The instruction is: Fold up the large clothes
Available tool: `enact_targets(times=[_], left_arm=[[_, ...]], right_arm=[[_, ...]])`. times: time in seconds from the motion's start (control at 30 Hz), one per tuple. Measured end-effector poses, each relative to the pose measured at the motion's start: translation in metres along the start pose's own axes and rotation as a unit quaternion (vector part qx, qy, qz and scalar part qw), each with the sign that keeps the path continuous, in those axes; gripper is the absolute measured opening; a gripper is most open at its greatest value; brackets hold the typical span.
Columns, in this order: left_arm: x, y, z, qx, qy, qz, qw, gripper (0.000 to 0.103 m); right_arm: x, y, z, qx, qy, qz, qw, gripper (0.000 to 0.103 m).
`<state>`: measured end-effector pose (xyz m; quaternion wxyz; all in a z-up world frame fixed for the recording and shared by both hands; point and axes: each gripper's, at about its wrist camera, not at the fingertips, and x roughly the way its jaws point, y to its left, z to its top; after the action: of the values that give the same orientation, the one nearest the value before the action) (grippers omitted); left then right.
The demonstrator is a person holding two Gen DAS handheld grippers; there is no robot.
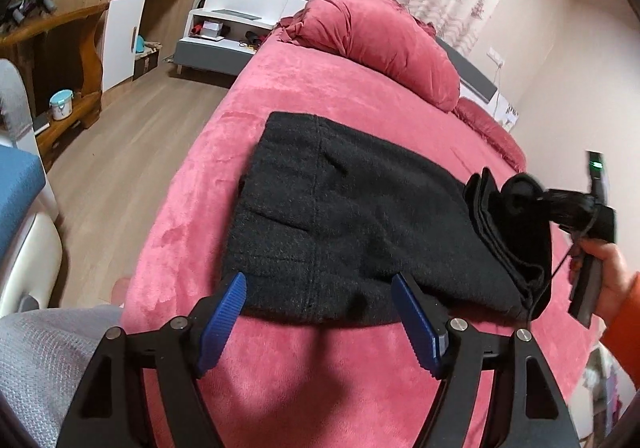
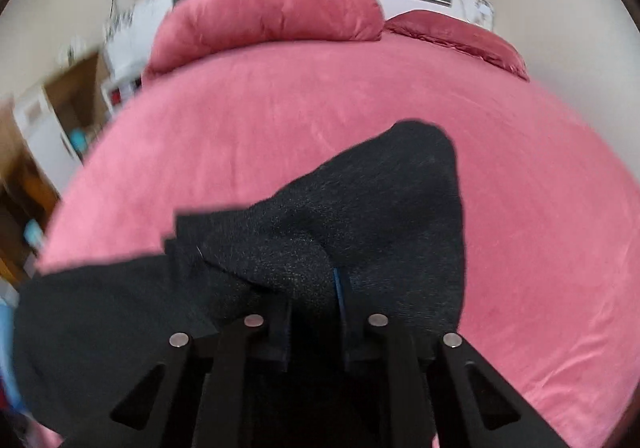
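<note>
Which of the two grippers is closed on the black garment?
The right gripper: black garment is pinched between its jaws. The left gripper stands open.

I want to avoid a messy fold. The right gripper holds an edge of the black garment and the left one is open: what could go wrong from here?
1. The right gripper pinches a thick bunch of the black garment; some layers may slip out, so the fold may shift.
2. The left gripper is open at the near edge and pins nothing, so a pull may drag the whole garment over the pink bedcover.
</note>
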<state>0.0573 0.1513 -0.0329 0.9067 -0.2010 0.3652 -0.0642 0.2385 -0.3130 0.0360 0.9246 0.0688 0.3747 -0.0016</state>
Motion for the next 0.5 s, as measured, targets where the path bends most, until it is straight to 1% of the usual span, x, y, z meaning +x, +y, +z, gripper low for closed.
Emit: enact_targets(times=[0.07, 0.13, 0.2, 0.27, 0.37, 0.47, 0.5], left_arm=[[-0.002, 0.004, 0.002, -0.012, -0.003, -0.008, 0.9999, 0.076], [-0.005, 0.008, 0.003, -0.022, -0.008, -0.011, 0.9997, 0.076], [-0.009, 0.011, 0.006, -0.031, -0.016, -0.008, 0.9994, 0.076], [-0.015, 0.018, 0.008, -0.047, -0.025, -0.008, 0.9986, 0.076], [-0.023, 0.031, 0.012, -0.08, -0.04, 0.002, 0.9959, 0.076], [-0.032, 0.045, 0.015, -0.106, -0.057, 0.027, 0.9924, 0.076], [-0.036, 0.049, 0.016, -0.113, -0.063, 0.038, 0.9908, 0.076]], right_arm=[[-0.027, -0.007, 0.005, 0.038, -0.035, 0.021, 0.998, 0.016], [-0.055, -0.013, 0.01, 0.082, -0.069, 0.059, 0.992, 0.016], [-0.074, -0.005, 0.012, 0.091, -0.092, 0.095, 0.987, 0.016], [-0.09, 0.015, 0.016, 0.063, -0.108, 0.113, 0.986, 0.016], [-0.115, 0.059, 0.015, 0.009, -0.122, 0.149, 0.981, 0.016], [-0.132, 0.116, 0.004, -0.046, -0.124, 0.201, 0.971, 0.016], [-0.137, 0.142, -0.005, -0.077, -0.121, 0.217, 0.966, 0.016]])
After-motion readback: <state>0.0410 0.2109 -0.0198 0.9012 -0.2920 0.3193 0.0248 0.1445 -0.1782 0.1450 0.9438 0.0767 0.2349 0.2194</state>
